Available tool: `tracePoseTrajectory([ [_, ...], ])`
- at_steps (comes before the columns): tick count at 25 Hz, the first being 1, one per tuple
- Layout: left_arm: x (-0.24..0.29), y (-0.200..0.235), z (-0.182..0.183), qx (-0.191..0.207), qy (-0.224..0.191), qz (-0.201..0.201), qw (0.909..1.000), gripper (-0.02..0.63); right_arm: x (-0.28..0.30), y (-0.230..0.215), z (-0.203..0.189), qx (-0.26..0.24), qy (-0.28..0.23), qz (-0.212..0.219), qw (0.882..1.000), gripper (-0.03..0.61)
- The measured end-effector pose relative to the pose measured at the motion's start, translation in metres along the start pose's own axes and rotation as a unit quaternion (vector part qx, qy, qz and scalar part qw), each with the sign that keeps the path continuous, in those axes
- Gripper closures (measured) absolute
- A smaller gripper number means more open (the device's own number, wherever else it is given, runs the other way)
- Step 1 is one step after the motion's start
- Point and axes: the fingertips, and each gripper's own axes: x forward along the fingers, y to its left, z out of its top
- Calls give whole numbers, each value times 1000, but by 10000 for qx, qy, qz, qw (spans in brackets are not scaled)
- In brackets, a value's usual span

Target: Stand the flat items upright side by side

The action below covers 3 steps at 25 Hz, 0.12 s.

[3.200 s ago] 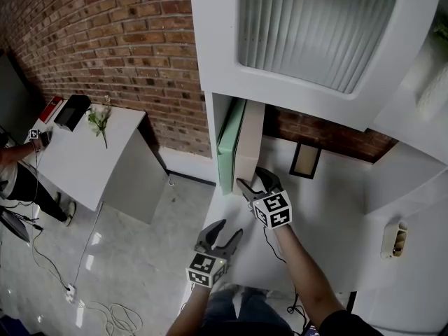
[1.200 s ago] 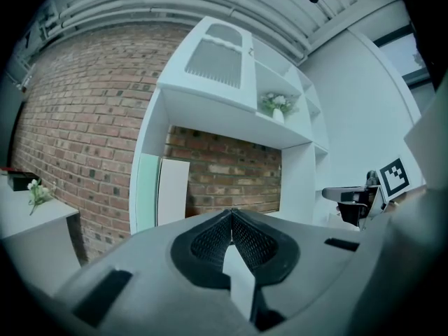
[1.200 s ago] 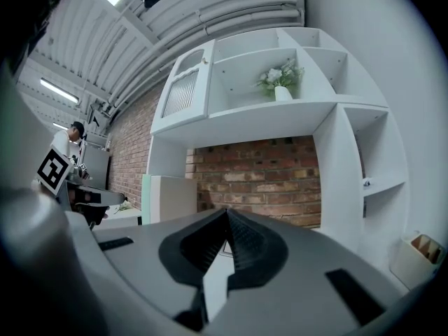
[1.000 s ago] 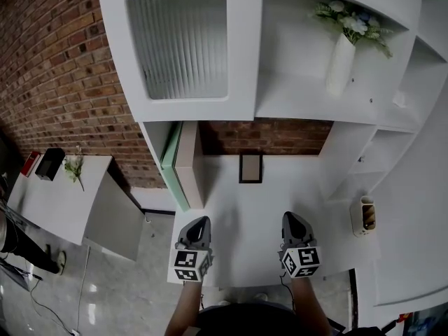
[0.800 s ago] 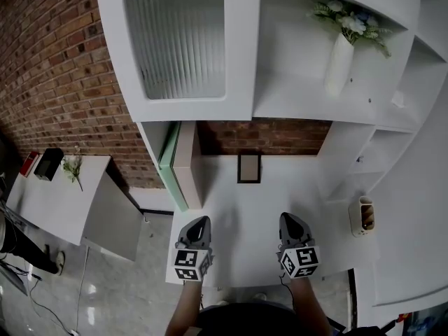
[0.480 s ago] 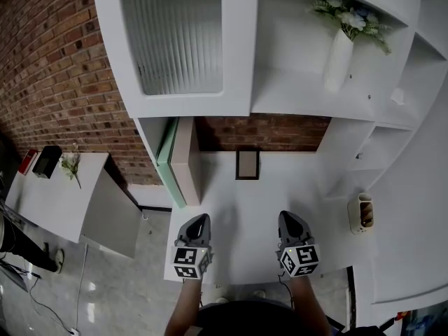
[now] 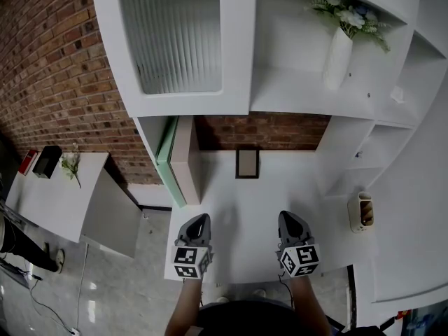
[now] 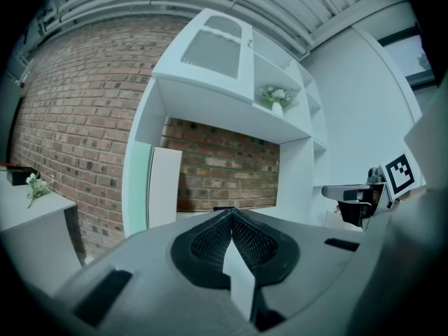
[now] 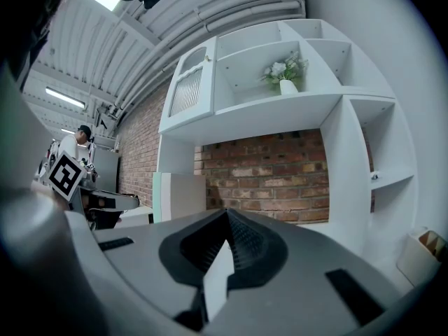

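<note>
My left gripper point(image 7: 199, 220) and right gripper point(image 7: 288, 218) are closed on nothing, above the white table point(image 7: 245, 205). Ahead left, the green board point(image 7: 168, 161) and beige board point(image 7: 187, 161) stand upright side by side, before the brick wall point(image 7: 259, 130). Only the gripper views show the ceiling point(image 9: 175, 19).

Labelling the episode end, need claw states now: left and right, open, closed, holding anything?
Left claw: closed, jaws together, nothing held.
Right claw: closed, jaws together, nothing held.
</note>
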Motion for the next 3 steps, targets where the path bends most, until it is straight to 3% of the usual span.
tracePoseTrajectory([
  [3, -1, 0, 1, 25, -11, -8, 10000, 604, -1, 1, -1, 12, 5, -2, 10000, 582],
])
